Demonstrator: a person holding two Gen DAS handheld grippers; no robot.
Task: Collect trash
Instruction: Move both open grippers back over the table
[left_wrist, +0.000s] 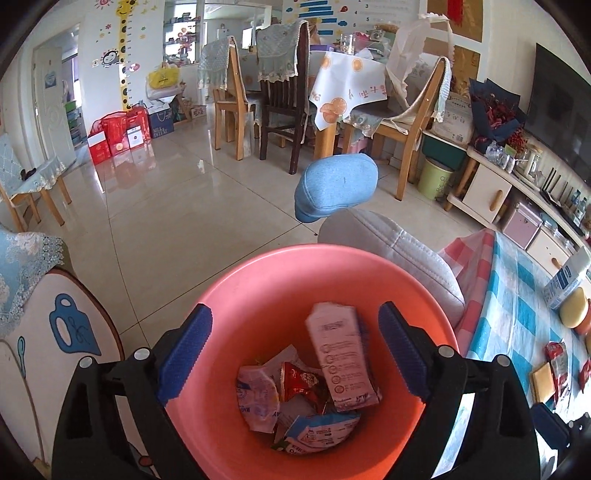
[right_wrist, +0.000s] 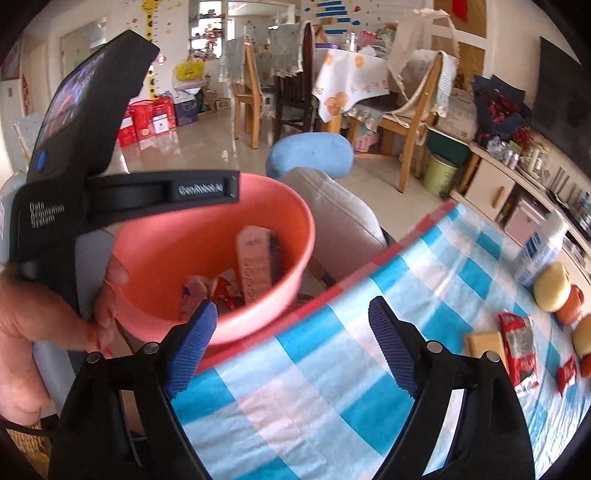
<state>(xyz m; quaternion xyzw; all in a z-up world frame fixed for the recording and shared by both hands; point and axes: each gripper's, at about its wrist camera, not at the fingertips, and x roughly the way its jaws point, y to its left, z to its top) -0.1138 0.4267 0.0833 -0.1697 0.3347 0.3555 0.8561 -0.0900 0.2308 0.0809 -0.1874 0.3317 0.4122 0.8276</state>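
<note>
left gripper (left_wrist: 295, 354) – jaws wide, empty, over pink bin (left_wrist: 258, 280) holding wrappers (left_wrist: 345, 358) | right gripper (right_wrist: 291, 343) – jaws apart, empty, above checked tablecloth (right_wrist: 424, 295)

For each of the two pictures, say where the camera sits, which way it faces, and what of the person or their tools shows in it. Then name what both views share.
Left wrist: sits on the left gripper, looking down into the pink bin of wrappers; its open blue fingers show.
Right wrist: sits on the right gripper, facing the checked tablecloth; its open fingers, the other gripper's body and a hand show.
Shared: the pink bin, tablecloth, red packet, dining chairs behind.
</note>
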